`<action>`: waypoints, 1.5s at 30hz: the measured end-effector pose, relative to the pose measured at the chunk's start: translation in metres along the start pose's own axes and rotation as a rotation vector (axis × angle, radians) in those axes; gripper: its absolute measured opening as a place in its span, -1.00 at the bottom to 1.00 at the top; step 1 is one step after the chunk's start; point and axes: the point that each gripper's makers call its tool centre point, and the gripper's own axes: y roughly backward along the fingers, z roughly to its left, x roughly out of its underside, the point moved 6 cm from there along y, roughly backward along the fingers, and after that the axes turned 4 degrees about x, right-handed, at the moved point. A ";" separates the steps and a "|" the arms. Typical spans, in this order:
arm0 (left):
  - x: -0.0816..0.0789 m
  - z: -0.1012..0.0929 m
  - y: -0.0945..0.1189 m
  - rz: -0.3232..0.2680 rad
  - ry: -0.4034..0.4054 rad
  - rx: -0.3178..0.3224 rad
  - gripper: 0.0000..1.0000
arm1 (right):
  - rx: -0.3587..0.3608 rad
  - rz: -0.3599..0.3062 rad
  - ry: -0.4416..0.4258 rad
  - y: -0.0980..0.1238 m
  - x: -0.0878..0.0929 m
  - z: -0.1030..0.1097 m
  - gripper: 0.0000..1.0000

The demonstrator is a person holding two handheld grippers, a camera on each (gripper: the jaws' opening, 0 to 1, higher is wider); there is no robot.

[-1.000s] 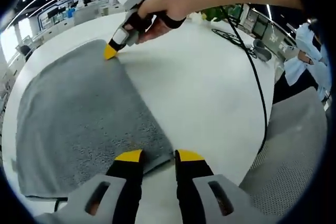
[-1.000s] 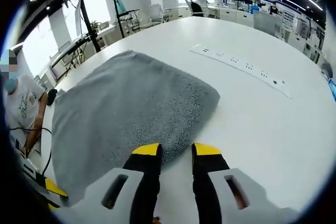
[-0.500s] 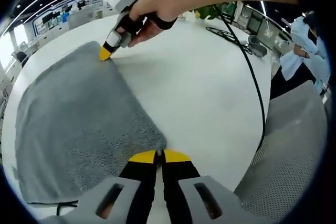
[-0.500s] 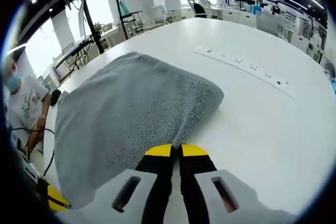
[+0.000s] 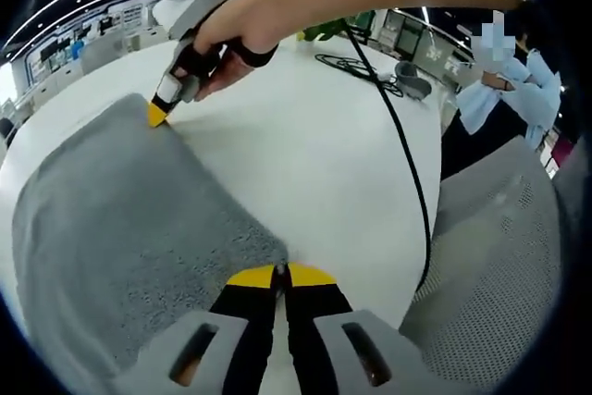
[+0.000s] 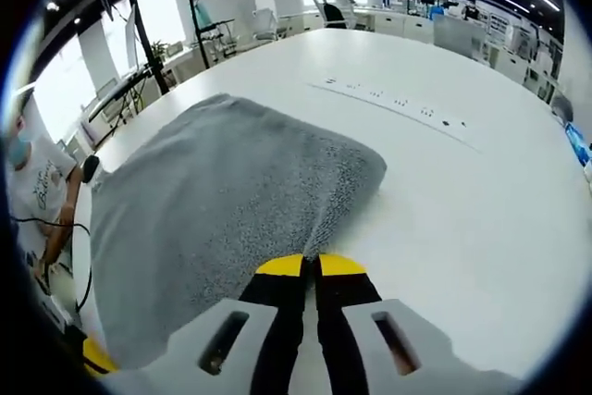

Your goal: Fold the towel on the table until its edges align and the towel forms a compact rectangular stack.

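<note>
Left tool (image 5: 280,274): jaws clenched on the near corner of the towel (image 5: 111,228).
Right tool (image 6: 310,265): jaws pinched together on the towel's edge right at its tips.
Towel: grey, spread on the white tabletop (image 5: 314,145), reaching ahead and left of both tools.
Far corner: the right tool's yellow tip meets it in the left gripper view, a hand (image 5: 227,34) gripping the handle.
Beyond: black cable (image 5: 407,164); power strip (image 6: 398,110).

Towel (image 5: 111,219) cut off at left edge; corner hidden btwn fingers (image 5: 254,277).
</note>
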 end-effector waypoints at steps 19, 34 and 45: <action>-0.053 -0.051 -0.051 -0.021 -0.116 0.158 -0.94 | 0.099 0.031 -0.011 0.052 0.040 -0.071 -0.99; -0.087 -0.081 -0.094 -0.043 -0.113 0.219 -0.94 | 0.163 0.053 -0.007 0.074 0.061 -0.112 -0.99; -0.082 -0.082 -0.092 -0.063 -0.086 0.223 -0.85 | 0.204 0.011 -0.046 0.077 0.061 -0.119 -0.78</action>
